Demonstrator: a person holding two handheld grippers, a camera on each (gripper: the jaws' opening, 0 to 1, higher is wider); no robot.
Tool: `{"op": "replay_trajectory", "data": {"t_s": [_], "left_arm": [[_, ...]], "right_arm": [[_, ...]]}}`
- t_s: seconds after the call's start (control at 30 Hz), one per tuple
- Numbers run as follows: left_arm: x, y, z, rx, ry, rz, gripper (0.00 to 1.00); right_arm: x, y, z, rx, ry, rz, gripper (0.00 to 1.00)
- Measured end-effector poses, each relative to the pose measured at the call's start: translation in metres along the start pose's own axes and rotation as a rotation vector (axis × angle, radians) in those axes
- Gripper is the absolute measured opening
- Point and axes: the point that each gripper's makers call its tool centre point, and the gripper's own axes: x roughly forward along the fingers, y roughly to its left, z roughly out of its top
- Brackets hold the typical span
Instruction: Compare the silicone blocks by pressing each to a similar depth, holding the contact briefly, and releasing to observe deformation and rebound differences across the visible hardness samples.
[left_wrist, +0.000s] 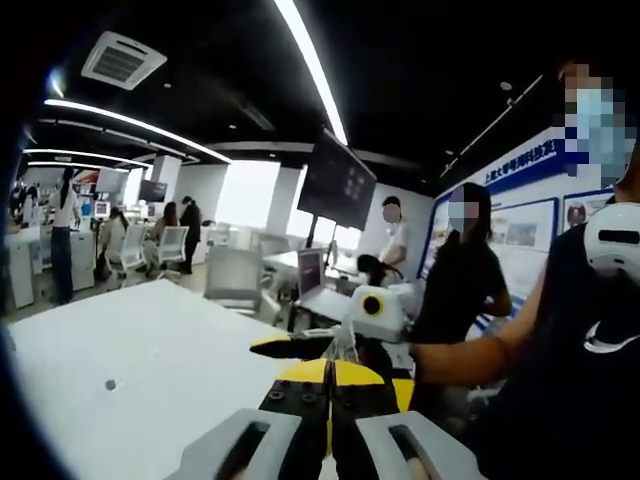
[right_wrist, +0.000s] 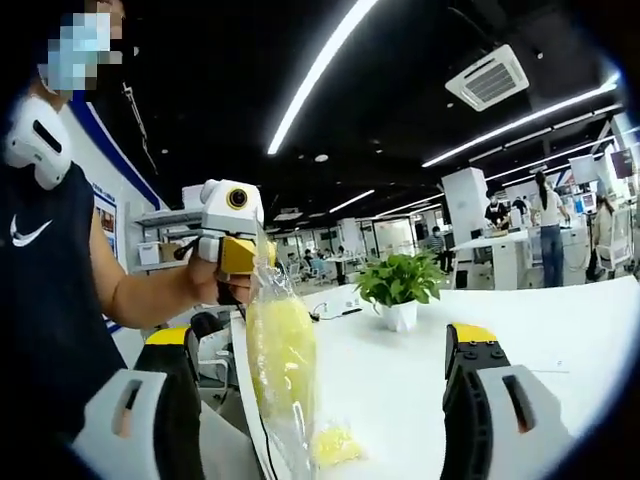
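Note:
A clear plastic bag (right_wrist: 282, 360) with soft yellow blocks inside hangs over the edge of the white table (right_wrist: 420, 390). A smaller yellow piece (right_wrist: 335, 445) sits at its bottom. My left gripper (right_wrist: 242, 262), held in a hand, is shut on the top of the bag. In the left gripper view its yellow-tipped jaws (left_wrist: 330, 378) are pressed together, and the bag is hidden beneath them. My right gripper (right_wrist: 318, 345) stands wide open, one jaw on each side of the hanging bag, without touching it.
A potted green plant (right_wrist: 398, 285) stands on the table behind the bag. The person holding the grippers (right_wrist: 60, 270) is close on the left. The white tabletop (left_wrist: 120, 360) stretches away, with desks, chairs and other people (left_wrist: 455, 270) beyond it.

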Motion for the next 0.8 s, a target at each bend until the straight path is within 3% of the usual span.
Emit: {"op": "replay_trajectory", "data": {"t_s": [0.1,0.47,0.8], "left_arm": [[0.005,0.009,-0.005,-0.062,-0.001,0.023,0.00],[0.019,0.024,-0.029,-0.144,0.000,0.038,0.00],[0.029,0.041,-0.054,-0.235,-0.002,0.074,0.00]], "right_arm": [[-0.008,-0.012,-0.004,-0.027,0.015,-0.057,0.96],[-0.049,-0.042,-0.020,-0.026,0.029,-0.187,0.96],[-0.089,-0.068,-0.065,-0.014,0.077,-0.349,0.96]]}}
